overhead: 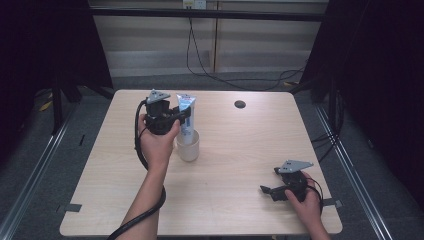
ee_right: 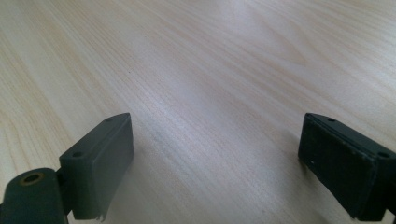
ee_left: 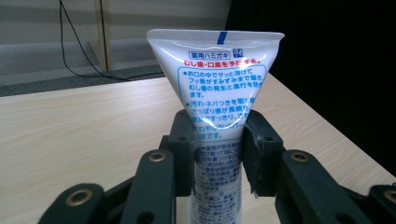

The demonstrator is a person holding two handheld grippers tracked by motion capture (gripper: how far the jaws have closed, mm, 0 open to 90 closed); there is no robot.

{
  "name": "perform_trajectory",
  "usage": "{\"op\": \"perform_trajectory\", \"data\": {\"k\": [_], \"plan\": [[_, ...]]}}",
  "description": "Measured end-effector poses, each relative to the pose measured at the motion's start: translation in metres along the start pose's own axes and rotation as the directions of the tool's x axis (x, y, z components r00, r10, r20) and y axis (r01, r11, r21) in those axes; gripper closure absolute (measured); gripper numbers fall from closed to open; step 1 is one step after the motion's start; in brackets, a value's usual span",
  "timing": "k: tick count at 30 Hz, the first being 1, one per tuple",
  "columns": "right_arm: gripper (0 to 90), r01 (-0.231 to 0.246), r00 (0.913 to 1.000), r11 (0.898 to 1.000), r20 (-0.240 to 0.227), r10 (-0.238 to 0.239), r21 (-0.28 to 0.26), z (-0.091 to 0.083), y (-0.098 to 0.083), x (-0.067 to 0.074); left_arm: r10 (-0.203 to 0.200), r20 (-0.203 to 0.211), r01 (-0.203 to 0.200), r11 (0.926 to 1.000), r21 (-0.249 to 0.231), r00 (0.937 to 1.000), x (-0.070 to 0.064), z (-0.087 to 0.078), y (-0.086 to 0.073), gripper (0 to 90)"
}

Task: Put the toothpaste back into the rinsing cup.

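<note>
A: At the far left?

B: Dark floor and a metal rail beside a pale wooden table (overhead: 225, 200). Just inside the table's left half, the left hand (overhead: 157, 142), forearm rising from the bottom edge, wrapped around the left gripper (overhead: 181, 116) with its cable looping down.

A: Holding anything?

B: Yes. Clamped on a white toothpaste tube (overhead: 186, 112), blue and red Japanese print on it. In the left gripper view, both black pads (ee_left: 183, 140) pressed against the tube's (ee_left: 219, 107) narrow middle, flat crimped end fanning out wide above them.

A: And the tube's place?

B: Upright, crimped end on top, lower end down inside a pale translucent cup (overhead: 188, 146). Cup standing on the table, left of centre, just beside the left hand.

A: Further right?

B: A small dark round hole (overhead: 240, 104) near the table's far edge. Then bare wood.

A: And the right side?

B: Near the front right corner, the right hand (overhead: 306, 200) low at the table, gripping the right gripper (overhead: 264, 190), grey three-cornered plate on top. In the right gripper view, jaws spread wide apart with bare wood grain between them. Well apart from cup and tube.
</note>
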State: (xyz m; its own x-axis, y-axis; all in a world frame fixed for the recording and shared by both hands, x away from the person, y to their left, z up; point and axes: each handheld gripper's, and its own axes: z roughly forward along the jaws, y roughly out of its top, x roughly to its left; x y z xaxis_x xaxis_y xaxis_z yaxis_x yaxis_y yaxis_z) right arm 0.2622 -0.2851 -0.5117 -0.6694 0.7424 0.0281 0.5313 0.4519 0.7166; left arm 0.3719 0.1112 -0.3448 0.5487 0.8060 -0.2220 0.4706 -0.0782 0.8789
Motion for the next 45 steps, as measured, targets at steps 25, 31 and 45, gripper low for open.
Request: {"op": "perform_trajectory", "data": {"k": [25,31,45], "plan": [[10.2,0.001,1.0000,1.000,0.000,-0.001,-0.001,0.000,0.000,0.000,0.005,-0.018,-0.005,1.0000,0.007,0.9998,0.004,0.019,-0.012,67.6],[10.2,0.001,1.0000,1.000,0.000,-0.001,0.000,0.000,0.000,0.000,0.005,-0.020,-0.005,1.0000,0.001,0.9998,0.005,0.020,-0.015,67.4],[10.1,0.001,1.0000,1.000,0.001,-0.001,-0.001,0.000,0.000,0.000,0.002,-0.026,-0.002,1.0000,0.001,0.9997,0.009,0.024,-0.022,67.2]]}}
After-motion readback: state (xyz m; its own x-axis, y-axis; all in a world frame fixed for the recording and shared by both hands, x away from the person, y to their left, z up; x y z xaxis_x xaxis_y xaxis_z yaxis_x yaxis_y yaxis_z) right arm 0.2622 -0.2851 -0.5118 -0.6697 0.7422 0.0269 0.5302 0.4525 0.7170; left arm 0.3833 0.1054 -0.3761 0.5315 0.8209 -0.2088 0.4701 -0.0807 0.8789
